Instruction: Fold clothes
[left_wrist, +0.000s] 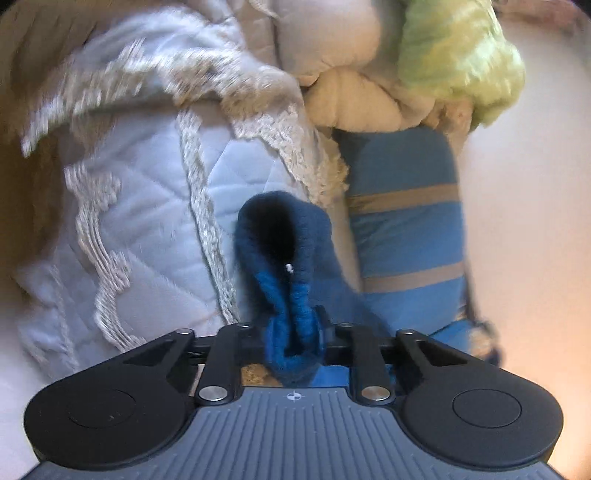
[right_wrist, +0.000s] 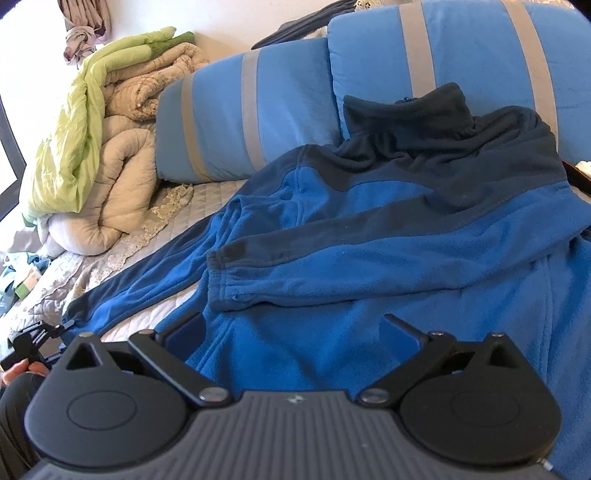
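L gripper (left_wrist: 291, 332) is pinching the cuff of the blue fleece jacket (right_wrist: 369, 236), lying on the bed w/ its free sleeve (right_wrist: 140, 277) running from 7 o'clock toward the collar at 1 o'clock, while R gripper (right_wrist: 291, 332) is hovering spread over the hem.

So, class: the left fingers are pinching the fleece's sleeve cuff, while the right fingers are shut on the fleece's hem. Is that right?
Not quite. The right fingers are open, spread to either side of the fleece without pinching it, as the right wrist view shows. The rest stands: the left fingers are pinching the sleeve cuff, seen in the left wrist view.
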